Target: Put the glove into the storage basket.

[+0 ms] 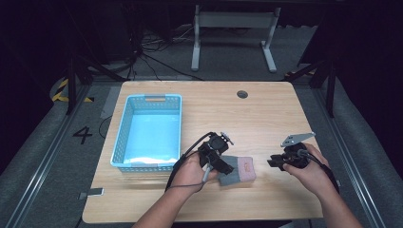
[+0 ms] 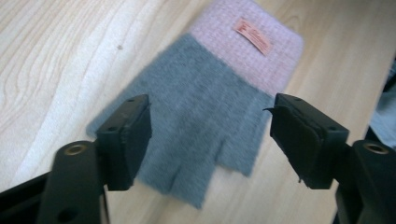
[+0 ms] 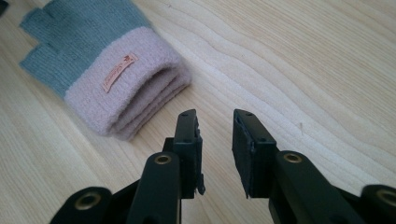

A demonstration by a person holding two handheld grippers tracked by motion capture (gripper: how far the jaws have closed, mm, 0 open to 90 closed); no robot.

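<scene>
Looking down past my open, empty left gripper [image 2: 210, 135], the grey-and-pink fingerless glove [image 2: 205, 107] lies flat between its jaws, so I'd close on the fingers while my right gripper [image 3: 215, 140], jaws parted and empty, waits just beside the cuff.

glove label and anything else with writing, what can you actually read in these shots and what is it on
"4": painted in black on the grey floor left of the table.
Orange label on the pink cuff of the grey glove: it carries a small mark and a line of script, too blurred to read in either gripper view.
Nothing readable on the blue basket.
</scene>
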